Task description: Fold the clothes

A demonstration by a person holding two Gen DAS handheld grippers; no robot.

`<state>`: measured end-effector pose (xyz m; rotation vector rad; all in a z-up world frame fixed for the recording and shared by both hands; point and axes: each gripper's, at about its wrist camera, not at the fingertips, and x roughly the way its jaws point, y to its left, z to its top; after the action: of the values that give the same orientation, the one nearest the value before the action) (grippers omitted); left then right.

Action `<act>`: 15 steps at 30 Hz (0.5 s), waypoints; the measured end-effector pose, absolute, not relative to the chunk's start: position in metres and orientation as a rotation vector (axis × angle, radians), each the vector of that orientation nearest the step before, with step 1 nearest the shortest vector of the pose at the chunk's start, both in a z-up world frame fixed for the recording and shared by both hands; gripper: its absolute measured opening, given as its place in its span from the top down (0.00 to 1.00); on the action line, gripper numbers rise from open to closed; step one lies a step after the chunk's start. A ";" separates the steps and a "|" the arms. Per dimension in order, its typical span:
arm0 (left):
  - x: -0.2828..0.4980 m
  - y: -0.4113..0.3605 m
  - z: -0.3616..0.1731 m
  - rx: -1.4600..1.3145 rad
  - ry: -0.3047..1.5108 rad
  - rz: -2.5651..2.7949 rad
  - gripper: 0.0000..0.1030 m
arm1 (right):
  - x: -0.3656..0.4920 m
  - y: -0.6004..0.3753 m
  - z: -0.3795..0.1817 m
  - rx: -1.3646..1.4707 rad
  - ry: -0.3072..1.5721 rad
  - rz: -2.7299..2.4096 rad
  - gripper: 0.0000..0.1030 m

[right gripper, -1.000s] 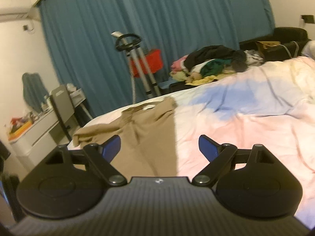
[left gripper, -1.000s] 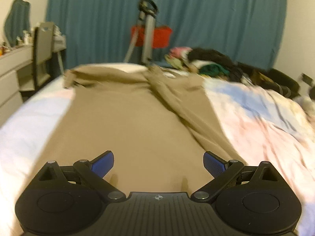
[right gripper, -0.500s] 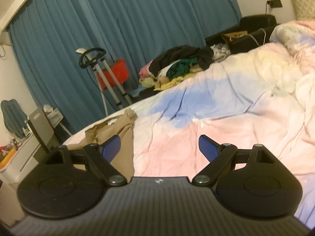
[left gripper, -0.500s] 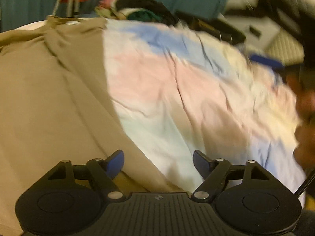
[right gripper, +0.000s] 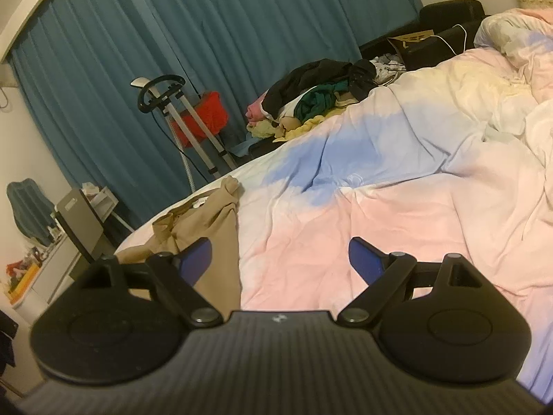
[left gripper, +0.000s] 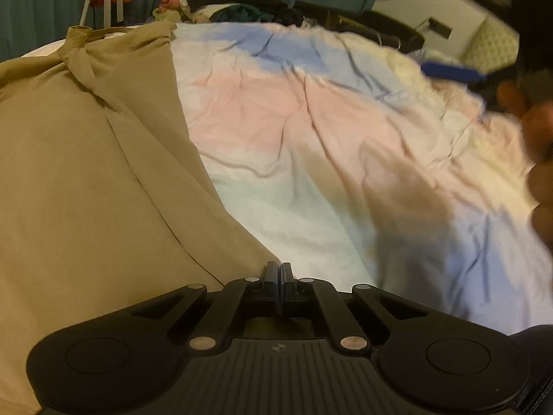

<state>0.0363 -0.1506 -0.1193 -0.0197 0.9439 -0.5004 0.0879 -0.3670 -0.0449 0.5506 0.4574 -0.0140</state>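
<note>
Below, left claw (left gripper: 279,269) clamped at tan garment's (left gripper: 86,180) edge, grip hidden, right claw (right gripper: 280,256) wide, empty.

You've got a plain tan garment (left gripper: 86,173) spread over the left side of the bed, no print on it. The duvet (left gripper: 311,145) under it runs in soft washes: pale pink across the middle, a periwinkle-blue patch toward the far edge, cream and white beyond. Your left gripper (left gripper: 278,271) is matte black; your right gripper (right gripper: 280,257) is black with royal-blue pads (right gripper: 361,257). Past the far edge hangs a teal curtain (right gripper: 207,34), with a red basket (right gripper: 204,117) in front. The clothes pile (right gripper: 311,103) shows black, dark green, pink and what looks like pale yellow.
</note>
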 end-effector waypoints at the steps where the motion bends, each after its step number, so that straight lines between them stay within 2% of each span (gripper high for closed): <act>1: 0.036 -0.145 -0.114 -0.042 0.935 -0.507 0.99 | 0.088 -0.367 -0.045 0.553 0.455 -0.012 0.15; 10: 0.030 -0.031 -0.069 -0.290 0.947 -0.467 1.00 | 0.090 -0.348 -0.042 0.495 0.466 0.029 0.15; 15: 0.043 0.015 -0.086 -0.277 1.040 -0.350 0.99 | 0.095 -0.330 -0.043 0.451 0.494 0.057 0.15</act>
<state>0.0433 0.0147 -0.0863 -0.2775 1.0402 -0.3502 0.0953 -0.3300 -0.0433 0.4512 0.4943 0.0573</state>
